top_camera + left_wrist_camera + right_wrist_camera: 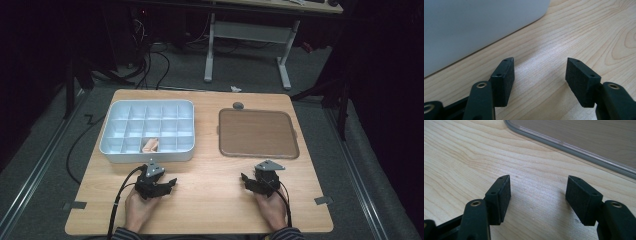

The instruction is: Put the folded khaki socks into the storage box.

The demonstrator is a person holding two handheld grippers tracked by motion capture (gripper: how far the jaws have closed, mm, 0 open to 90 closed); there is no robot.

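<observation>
Just beyond the left gripper (169, 184) sits the white compartment box (120, 150), a shallow tray divided into a grid of cells, on the left half of the wooden table (210, 200). One cell in its front row, near the middle, holds a small pale tan item (150, 145); what it is cannot be told from the high view. In the left gripper view the box's smooth white outer wall (474, 27) rises close ahead and to the left of the jaws, which stand spread apart over bare wood with nothing between them. The left gripper (540, 72) rests low on the table, held in the person's left hand (137, 210). On the right half of the table lies a flat brown tray (257, 133) with a pale rim, well apart from the box, with a small dark round object (238, 105) just behind its far edge. The right gripper (246, 178), held in the right hand (272, 210), sits near the front edge of that tray; in the right gripper view its jaws (539, 192) are likewise released and wide, empty, with the tray's rim (574, 147) crossing ahead of them.
</observation>
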